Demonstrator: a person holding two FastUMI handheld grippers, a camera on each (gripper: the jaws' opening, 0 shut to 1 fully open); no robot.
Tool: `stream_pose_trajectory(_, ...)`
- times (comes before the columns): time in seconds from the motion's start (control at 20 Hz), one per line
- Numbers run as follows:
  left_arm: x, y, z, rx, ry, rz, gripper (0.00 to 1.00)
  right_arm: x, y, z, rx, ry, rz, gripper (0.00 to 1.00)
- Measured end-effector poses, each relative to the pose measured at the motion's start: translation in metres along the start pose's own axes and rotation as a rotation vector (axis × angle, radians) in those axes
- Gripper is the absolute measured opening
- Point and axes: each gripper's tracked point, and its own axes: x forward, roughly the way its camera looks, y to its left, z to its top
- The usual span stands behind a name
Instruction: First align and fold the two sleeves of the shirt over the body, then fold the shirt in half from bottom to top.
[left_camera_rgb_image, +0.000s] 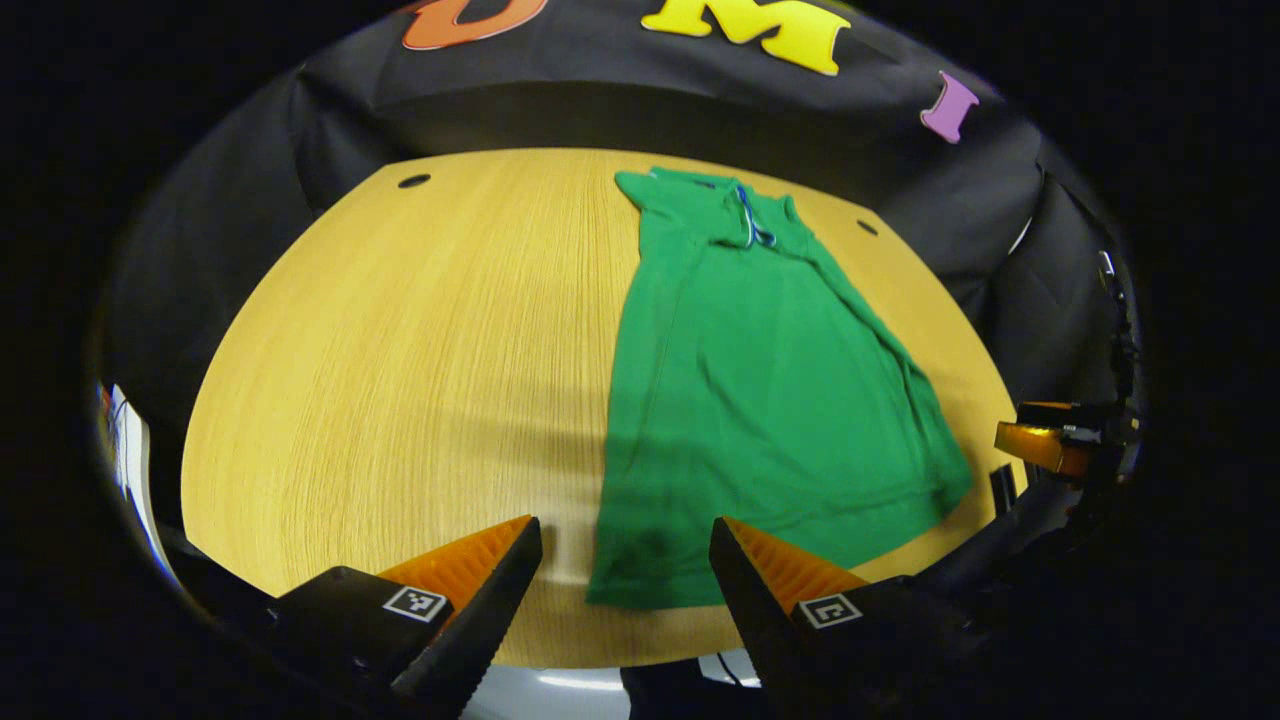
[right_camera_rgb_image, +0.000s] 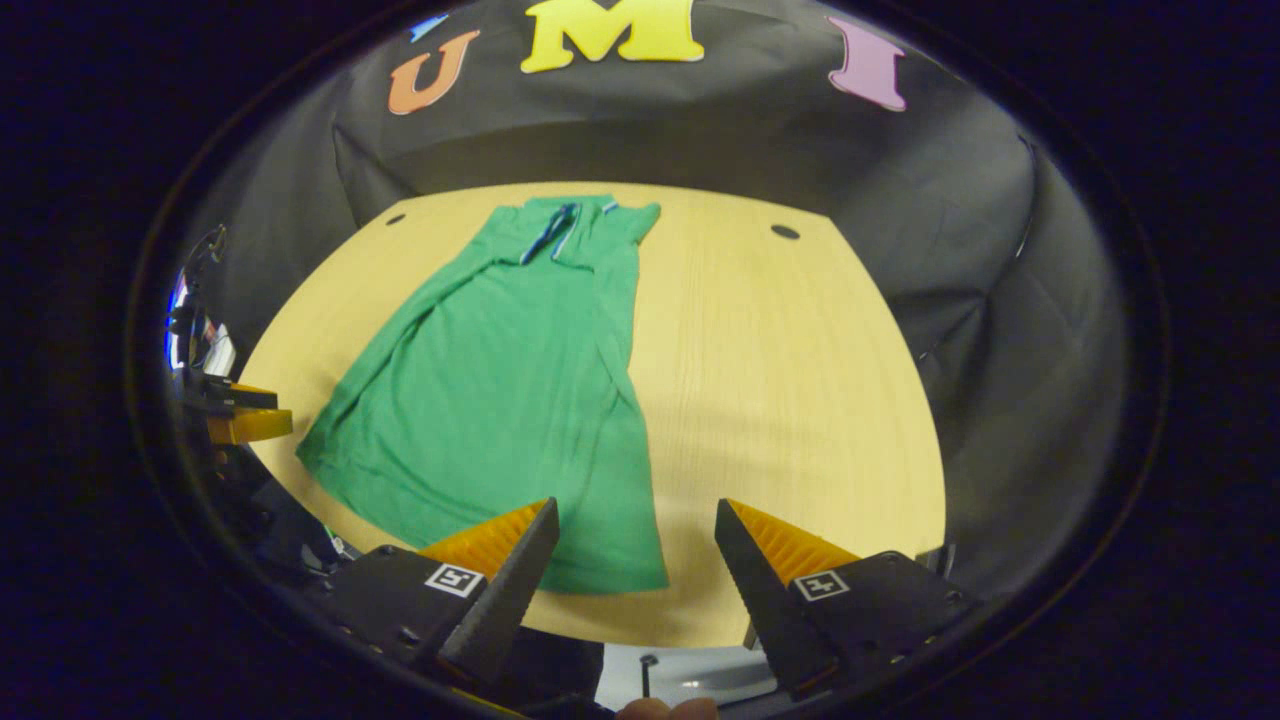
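Note:
A green shirt (left_camera_rgb_image: 760, 390) lies flat on the wooden table (left_camera_rgb_image: 420, 380), collar at the far end, both sleeves folded in over the body. My left gripper (left_camera_rgb_image: 625, 555) is open, hovering at the shirt's near left hem corner with nothing between its fingers. In the right gripper view the same shirt (right_camera_rgb_image: 500, 400) stretches away from the near edge, and my right gripper (right_camera_rgb_image: 635, 535) is open over its near right hem corner. The right gripper (left_camera_rgb_image: 1050, 440) shows at the far right of the left gripper view. The left gripper (right_camera_rgb_image: 235, 415) appears at the left edge of the right gripper view.
Small dark holes (left_camera_rgb_image: 413, 181) sit near the table's far corners, another hole (right_camera_rgb_image: 785, 232) on the right side. Black cloth walls the booth behind and beside the table. Bare tabletop (right_camera_rgb_image: 800, 400) spreads to the right of the shirt.

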Motion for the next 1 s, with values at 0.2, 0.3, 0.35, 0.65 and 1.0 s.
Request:
stream_pose_trajectory(0.2, 0.01, 0.0, -0.013, -0.004, 0.059, 0.004, 1.0, 0.015, 0.002, -0.034, -0.018, 0.101, 0.002, 0.96)
stream_pose_trajectory(0.3, 0.017, 0.002, -0.017, -0.005, 0.084, 0.015, 1.0, 0.022, 0.004, -0.041, -0.013, 0.128, 0.005, 0.96)
stream_pose_trajectory(0.35, 0.02, 0.003, -0.022, -0.004, 0.097, 0.023, 1.0, 0.025, 0.004, -0.043, -0.015, 0.135, 0.002, 0.96)
stream_pose_trajectory(0.65, 0.028, 0.014, -0.03, 0.022, 0.152, 0.08, 1.0, 0.048, 0.006, -0.051, -0.016, 0.192, -0.001, 0.99)
stream_pose_trajectory(1.0, 0.032, 0.011, -0.032, 0.037, 0.203, 0.111, 1.0, 0.05, 0.018, -0.054, 0.028, 0.247, 0.043, 0.64)
